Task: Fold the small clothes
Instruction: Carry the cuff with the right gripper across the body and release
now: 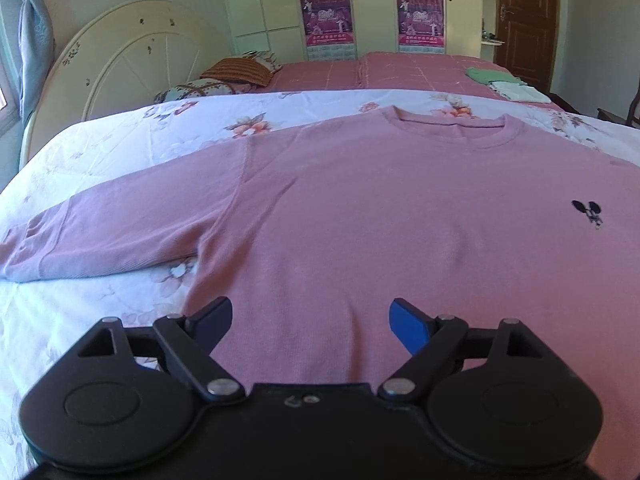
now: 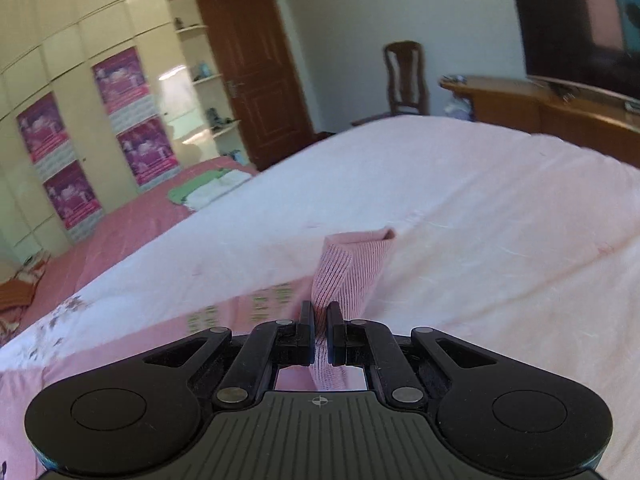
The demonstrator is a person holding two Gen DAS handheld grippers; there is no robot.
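The pink sweater (image 1: 360, 208) lies flat on the bed (image 1: 100, 152), collar toward the far wardrobe (image 1: 372, 4), sleeves spread sideways. The left tool (image 1: 310, 322) is spread above the hem; the right tool (image 2: 319, 332) pinches a sleeve cuff (image 2: 352, 268).

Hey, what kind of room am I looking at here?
Most likely a home bedroom: a bed with a curved headboard and pillows, a wall of wardrobes, and a pink sweater laid out on the bed.
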